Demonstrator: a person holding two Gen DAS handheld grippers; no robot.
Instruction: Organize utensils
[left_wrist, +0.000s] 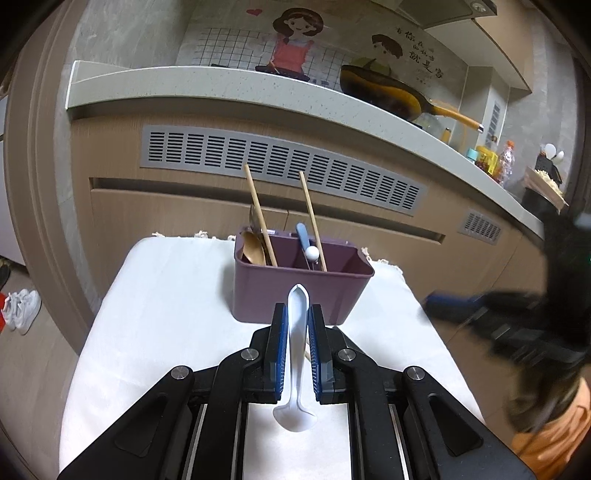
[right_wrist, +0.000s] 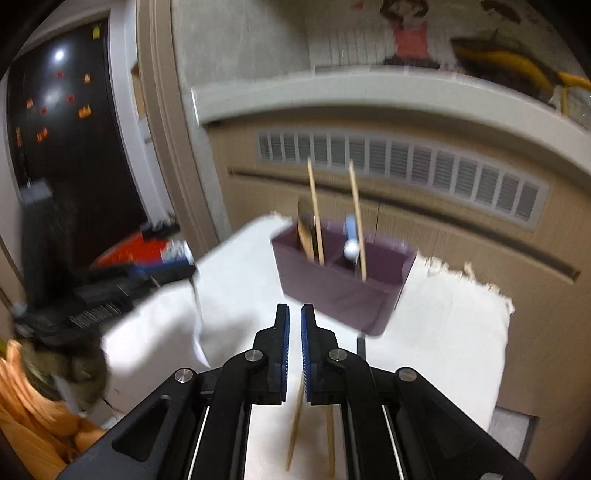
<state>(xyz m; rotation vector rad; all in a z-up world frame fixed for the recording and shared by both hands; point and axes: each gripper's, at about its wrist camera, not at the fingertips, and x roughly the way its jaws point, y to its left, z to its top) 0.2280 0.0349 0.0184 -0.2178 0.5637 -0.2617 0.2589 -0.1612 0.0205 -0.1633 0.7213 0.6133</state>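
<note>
My left gripper (left_wrist: 297, 314) is shut on a white plastic spoon (left_wrist: 297, 354), handle pointing ahead toward the purple utensil box (left_wrist: 295, 295), bowl hanging back over the white cloth. The box holds two chopsticks (left_wrist: 312, 218), a wooden spoon (left_wrist: 253, 247) and a blue-handled utensil (left_wrist: 304, 238). In the blurred right wrist view my right gripper (right_wrist: 294, 314) is nearly shut with nothing between its pads, above two wooden chopsticks (right_wrist: 295, 424) lying on the cloth. The box (right_wrist: 343, 284) stands just ahead. My right gripper also shows blurred in the left wrist view (left_wrist: 461, 306).
The white cloth (left_wrist: 166, 295) covers a small table in front of a kitchen counter (left_wrist: 258, 85) with a vent grille (left_wrist: 280, 166). A yellow pan (left_wrist: 388, 96) sits on the counter. The left gripper shows at the left of the right wrist view (right_wrist: 147, 273). Shoes (left_wrist: 22, 310) lie on the floor.
</note>
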